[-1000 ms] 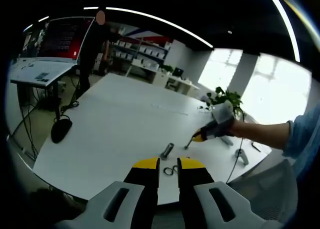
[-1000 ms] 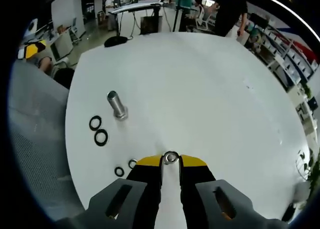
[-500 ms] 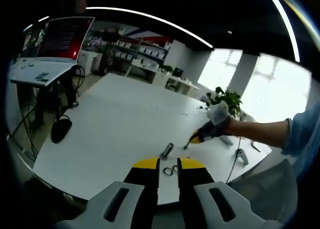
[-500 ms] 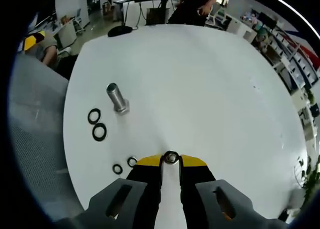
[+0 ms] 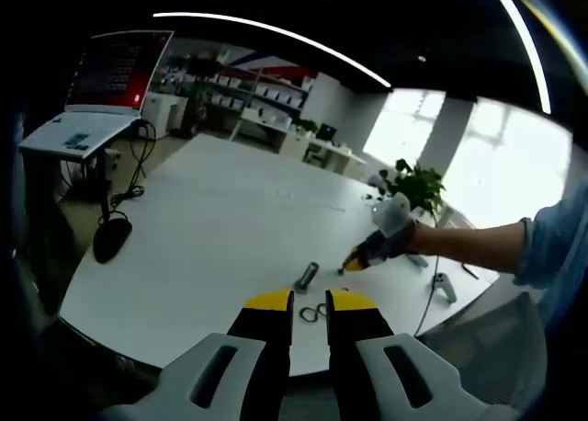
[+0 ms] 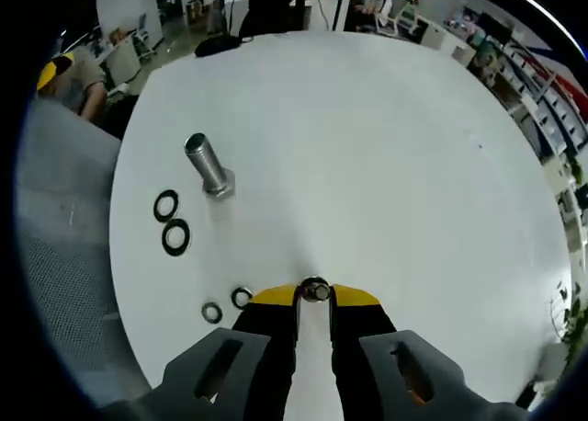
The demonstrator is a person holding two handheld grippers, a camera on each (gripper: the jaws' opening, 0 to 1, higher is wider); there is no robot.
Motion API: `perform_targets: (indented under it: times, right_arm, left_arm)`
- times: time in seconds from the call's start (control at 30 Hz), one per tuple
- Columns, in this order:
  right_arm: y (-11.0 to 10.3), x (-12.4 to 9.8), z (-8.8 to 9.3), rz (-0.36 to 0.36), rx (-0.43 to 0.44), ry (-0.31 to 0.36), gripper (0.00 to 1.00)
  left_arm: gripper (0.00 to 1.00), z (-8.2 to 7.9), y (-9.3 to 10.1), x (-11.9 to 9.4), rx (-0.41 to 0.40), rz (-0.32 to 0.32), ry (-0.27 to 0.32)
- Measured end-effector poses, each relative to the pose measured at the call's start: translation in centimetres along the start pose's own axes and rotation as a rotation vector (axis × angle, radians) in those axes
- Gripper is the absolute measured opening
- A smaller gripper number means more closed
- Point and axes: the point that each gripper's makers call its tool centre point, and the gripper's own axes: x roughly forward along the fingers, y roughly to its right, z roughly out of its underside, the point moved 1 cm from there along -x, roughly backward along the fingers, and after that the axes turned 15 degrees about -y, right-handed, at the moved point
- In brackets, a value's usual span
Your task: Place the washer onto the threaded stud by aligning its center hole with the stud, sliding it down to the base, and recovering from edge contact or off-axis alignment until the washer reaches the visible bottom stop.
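Observation:
A silver threaded stud [image 6: 207, 165] stands upright on the white table [image 6: 386, 145], up and left of my right gripper [image 6: 315, 295]. That gripper is shut on a small metal washer [image 6: 315, 290] held at its yellow tips above the table. In the left gripper view the stud [image 5: 307, 277] sits just beyond my left gripper [image 5: 310, 301], whose jaws stand slightly apart with nothing between them. The right gripper [image 5: 354, 262] comes in from the right, held by a gloved hand, close to the stud.
Two black rings [image 6: 171, 221] lie left of the stud and two smaller washers [image 6: 226, 305] lie near my right jaws. A potted plant [image 5: 413, 184], a mouse [image 5: 111, 239] and a laptop stand [image 5: 83, 131] surround the table. The table's near edge runs close to both grippers.
The right gripper has moved left toward the stud with the washer in it; the stud sits a little nearer in the right gripper view. The left gripper has stayed put.

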Motion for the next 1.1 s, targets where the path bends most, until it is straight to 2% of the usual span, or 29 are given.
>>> perform_targets:
  times: [0.6, 0.93, 1.0, 1.1]
  right_arm:
    - [0.0, 1.4, 0.5, -0.025, 0.004, -0.035, 0.13]
    - [-0.3, 1.5, 0.5, -0.049, -0.001, -0.032, 0.14]
    - [0.2, 1.4, 0.4, -0.020, -0.019, -0.018, 0.20]
    - [0.2, 1.0, 0.6, -0.017, -0.007, -0.009, 0.27]
  left_arm:
    - [0.11, -0.1, 0.0, 0.0, -0.004, -0.003, 0.004]
    - [0.11, 0.0, 0.0, 0.0, -0.002, -0.004, 0.000]
    - [0.11, 0.0, 0.0, 0.0, -0.001, -0.004, -0.002]
    - [0.11, 0.0, 0.0, 0.0, 0.000, -0.003, -0.003]
